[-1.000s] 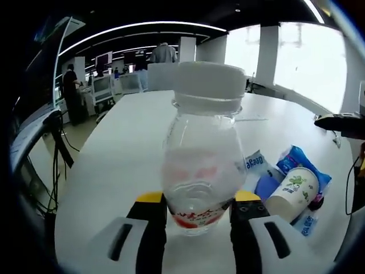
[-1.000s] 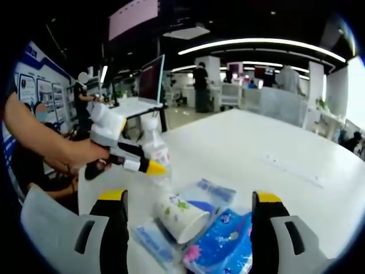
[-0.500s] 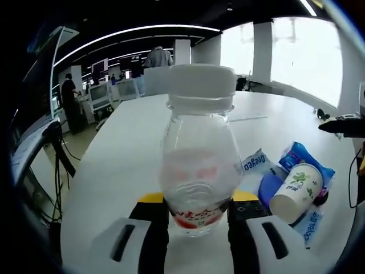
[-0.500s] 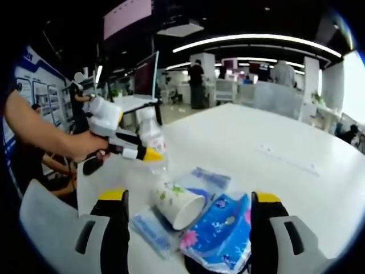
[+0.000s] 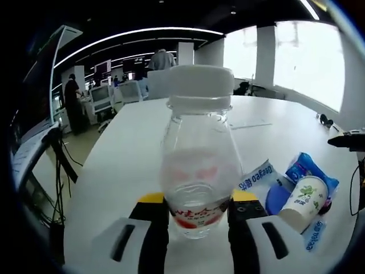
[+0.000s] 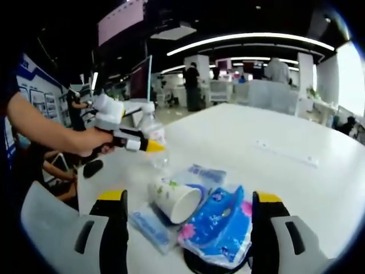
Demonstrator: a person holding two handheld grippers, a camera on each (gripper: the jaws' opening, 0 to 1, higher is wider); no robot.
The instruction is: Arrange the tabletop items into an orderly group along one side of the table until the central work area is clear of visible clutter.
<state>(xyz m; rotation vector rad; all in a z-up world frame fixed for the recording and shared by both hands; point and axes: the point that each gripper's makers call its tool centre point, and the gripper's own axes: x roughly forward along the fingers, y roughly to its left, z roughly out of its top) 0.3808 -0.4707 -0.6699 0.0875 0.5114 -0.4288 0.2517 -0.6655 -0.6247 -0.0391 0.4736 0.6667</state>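
Clear plastic fills our near view: the left gripper (image 5: 195,208) has its jaws clenched on the bottle (image 5: 198,165), upright with a white cap, apparently just above the white table (image 5: 120,165). Our right gripper (image 6: 188,214) has its jaws spread wide, grasping nothing, over a tipped paper cup (image 6: 174,198) and blue packets (image 6: 219,225). Farther off, people stand at desks.

I see an open-plan office: a long white tabletop (image 5: 131,148) under curved ceiling light strips (image 5: 137,31), bright windows (image 5: 311,63) with white columns (image 5: 266,54) between them, desks carrying monitors (image 6: 141,80), poster-covered wall panels (image 6: 34,94), and people standing (image 6: 191,85) in the background.
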